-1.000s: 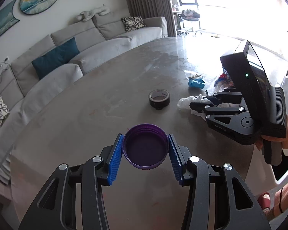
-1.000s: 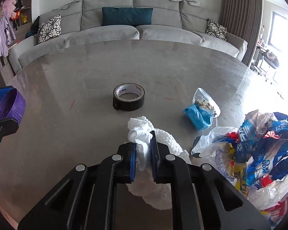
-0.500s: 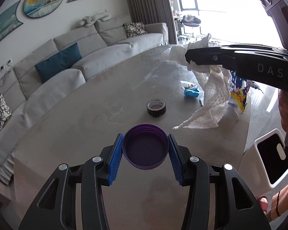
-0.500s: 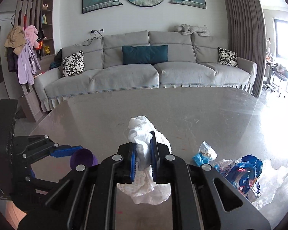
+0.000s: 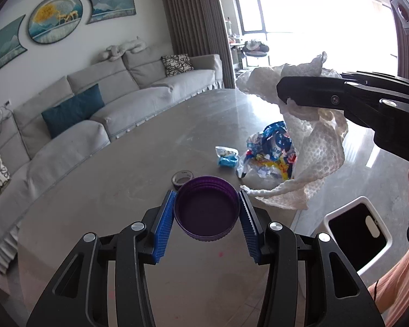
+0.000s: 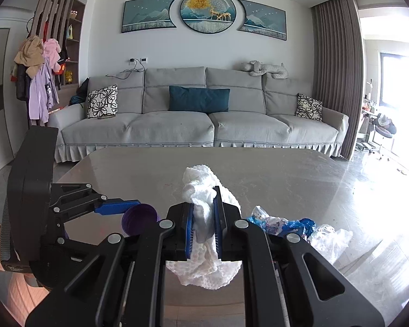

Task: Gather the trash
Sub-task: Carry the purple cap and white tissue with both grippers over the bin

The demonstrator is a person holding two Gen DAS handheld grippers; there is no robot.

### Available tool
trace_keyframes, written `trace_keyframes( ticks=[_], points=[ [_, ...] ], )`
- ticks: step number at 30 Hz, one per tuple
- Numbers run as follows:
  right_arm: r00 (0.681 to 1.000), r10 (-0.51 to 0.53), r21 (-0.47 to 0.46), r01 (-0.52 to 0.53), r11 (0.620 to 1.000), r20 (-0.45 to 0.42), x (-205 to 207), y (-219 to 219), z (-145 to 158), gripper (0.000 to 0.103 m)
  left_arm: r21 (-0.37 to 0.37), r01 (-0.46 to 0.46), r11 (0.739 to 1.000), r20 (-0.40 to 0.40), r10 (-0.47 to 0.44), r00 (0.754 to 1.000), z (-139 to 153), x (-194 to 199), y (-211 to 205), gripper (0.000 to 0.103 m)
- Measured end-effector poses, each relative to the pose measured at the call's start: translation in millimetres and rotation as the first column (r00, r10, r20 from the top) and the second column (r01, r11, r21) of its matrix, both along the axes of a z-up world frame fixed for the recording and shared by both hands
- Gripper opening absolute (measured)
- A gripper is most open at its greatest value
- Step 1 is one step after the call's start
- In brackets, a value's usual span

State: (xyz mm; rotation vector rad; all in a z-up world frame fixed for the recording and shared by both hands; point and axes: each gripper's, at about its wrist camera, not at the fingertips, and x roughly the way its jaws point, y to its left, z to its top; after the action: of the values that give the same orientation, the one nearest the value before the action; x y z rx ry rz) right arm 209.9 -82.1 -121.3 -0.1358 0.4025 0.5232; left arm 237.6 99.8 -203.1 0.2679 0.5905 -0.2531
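My left gripper is shut on a purple jar lid, open side toward the camera, held above the grey table. The lid and the left gripper also show at the lower left of the right wrist view. My right gripper is shut on a crumpled white paper towel, raised well above the table. In the left wrist view that towel hangs from the right gripper at the upper right, over the table's edge.
A heap of colourful plastic wrappers, a small blue snack bag and a black tape roll lie on the table. A white bin with a dark opening stands on the floor right of the table. A grey sofa runs behind.
The right gripper has risen off the table with the paper towel, which now hangs free. The left gripper has lifted and turned right, bringing the bin into view, the lid still held.
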Motion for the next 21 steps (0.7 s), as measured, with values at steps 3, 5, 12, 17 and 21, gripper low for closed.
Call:
trace_keyframes(
  ticks=[3,5,12,17,21],
  points=[
    [0.999,-0.048,0.0,0.048,0.999,0.001,-18,-25,0,0.013,-0.011,0.044,0.999,0.008,-0.044,0.999,1,-14,-24,0.047],
    [0.996,-0.087,-0.001,0.087,0.996,0.001,-30,-42,-2,0.013,-0.024,0.078,0.997,0.006,-0.078,0.997,0,-22,-41,0.047],
    [0.973,-0.23,-0.002,0.23,0.973,-0.003,-71,-105,-12,0.013,-0.054,0.19,0.98,-0.028,-0.192,0.981,-12,-43,-106,0.047],
    [0.945,-0.327,-0.004,0.327,0.945,-0.013,-94,-142,-29,0.013,-0.026,0.261,0.965,-0.034,-0.262,0.965,-24,-58,-155,0.047],
    [0.921,-0.386,-0.006,0.386,0.922,-0.052,-104,-168,-51,0.013,-0.009,0.315,0.949,-0.054,-0.315,0.948,-39,-66,-188,0.047]
  ],
)
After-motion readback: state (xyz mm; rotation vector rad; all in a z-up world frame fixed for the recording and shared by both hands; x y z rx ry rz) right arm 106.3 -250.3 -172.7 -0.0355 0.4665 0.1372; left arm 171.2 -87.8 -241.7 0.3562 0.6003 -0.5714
